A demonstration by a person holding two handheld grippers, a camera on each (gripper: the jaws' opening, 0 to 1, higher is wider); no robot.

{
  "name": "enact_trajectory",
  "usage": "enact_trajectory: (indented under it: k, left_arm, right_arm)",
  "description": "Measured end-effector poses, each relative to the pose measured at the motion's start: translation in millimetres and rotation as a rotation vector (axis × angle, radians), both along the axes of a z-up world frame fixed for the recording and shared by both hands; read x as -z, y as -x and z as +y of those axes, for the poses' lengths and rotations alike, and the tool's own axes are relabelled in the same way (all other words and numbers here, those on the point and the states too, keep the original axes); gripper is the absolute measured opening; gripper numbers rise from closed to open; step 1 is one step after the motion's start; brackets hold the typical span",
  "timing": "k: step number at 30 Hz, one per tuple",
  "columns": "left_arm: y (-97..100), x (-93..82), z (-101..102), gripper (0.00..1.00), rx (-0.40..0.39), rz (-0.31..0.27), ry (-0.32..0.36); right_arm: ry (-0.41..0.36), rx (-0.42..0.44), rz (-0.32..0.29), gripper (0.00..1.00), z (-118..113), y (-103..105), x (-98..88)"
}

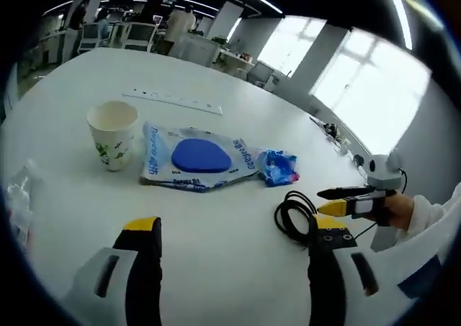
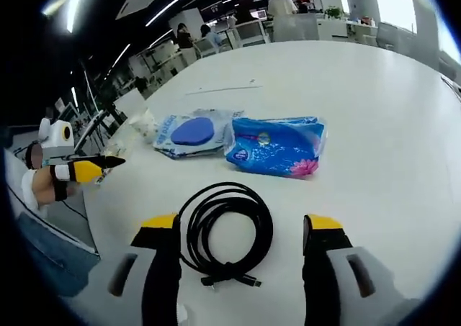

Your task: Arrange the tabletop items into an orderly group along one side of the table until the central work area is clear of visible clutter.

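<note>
On the white table (image 1: pixel 216 268) stand a paper cup (image 1: pixel 112 133), a clear packet with a blue pad (image 1: pixel 198 157) and a blue tissue pack (image 1: pixel 277 166), roughly in a row. A coiled black cable (image 1: pixel 295 214) lies nearer. My left gripper (image 1: pixel 234 229) is open above bare table, short of the packet. My right gripper (image 1: pixel 331 201) comes in from the right beside the cable. In the right gripper view, my right gripper (image 2: pixel 241 229) is open with the cable (image 2: pixel 227 229) lying between its jaws. The tissue pack (image 2: pixel 277 146) and packet (image 2: pixel 191 133) lie beyond. My left gripper (image 2: pixel 97 166) shows at the left.
A crumpled clear plastic piece (image 1: pixel 18 196) lies at the table's left edge. A long white strip (image 1: pixel 173 101) rests farther back on the table. Desks, chairs and people (image 1: pixel 176 24) stand in the office behind. The table's far half (image 2: pixel 346 81) is bare.
</note>
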State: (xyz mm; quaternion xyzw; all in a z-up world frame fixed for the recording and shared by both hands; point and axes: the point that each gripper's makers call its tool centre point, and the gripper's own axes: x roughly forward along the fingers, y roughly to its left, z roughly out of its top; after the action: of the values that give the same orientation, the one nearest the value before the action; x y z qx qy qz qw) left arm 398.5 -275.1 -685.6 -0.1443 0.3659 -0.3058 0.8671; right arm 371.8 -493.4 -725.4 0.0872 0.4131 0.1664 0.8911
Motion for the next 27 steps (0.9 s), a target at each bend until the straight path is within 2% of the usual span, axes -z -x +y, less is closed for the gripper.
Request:
enact_trajectory:
  k: [7, 10, 12, 16, 17, 18, 19, 20, 25, 27]
  left_arm:
    - [10.1, 9.2, 22, 0.80, -0.069, 0.044, 0.021]
    - [13.1, 11.3, 33, 0.79, -0.112, 0.060, 0.034]
    - [14.7, 11.5, 36, 0.78, -0.126, 0.065, 0.048]
    - [20.0, 16.2, 38, 0.77, -0.137, 0.085, 0.054]
    - [20.7, 16.9, 38, 0.77, -0.137, 0.089, 0.054]
    - [21.6, 17.0, 38, 0.77, -0.139, 0.094, 0.056]
    - [21.9, 17.2, 38, 0.77, -0.140, 0.097, 0.058]
    - [21.4, 18.1, 38, 0.77, -0.142, 0.100, 0.059]
    - [23.5, 22.2, 37, 0.75, -0.139, 0.122, 0.063]
    - [24.1, 23.3, 39, 0.75, -0.146, 0.127, 0.064]
  right_arm:
    - [0.024, 0.014, 0.053, 0.51, -3, 6, 21.2]
    - [0.063, -0.001, 0.076, 0.45, -5, 9, 31.7]
    - [0.085, -0.032, 0.077, 0.40, -3, 10, 35.1]
    - [0.097, -0.036, 0.097, 0.31, -2, 12, 41.7]
    - [0.137, -0.036, 0.071, 0.26, -7, 9, 37.4]
    - [0.144, -0.043, 0.079, 0.23, -7, 10, 36.6]
    - [0.186, -0.059, 0.083, 0.18, -11, 11, 37.0]
    - [0.163, -0.066, 0.078, 0.15, -7, 10, 36.6]
    - [0.041, 0.092, 0.136, 0.05, -13, 8, 34.7]
    - [0.012, 0.101, 0.147, 0.03, -13, 10, 34.9]
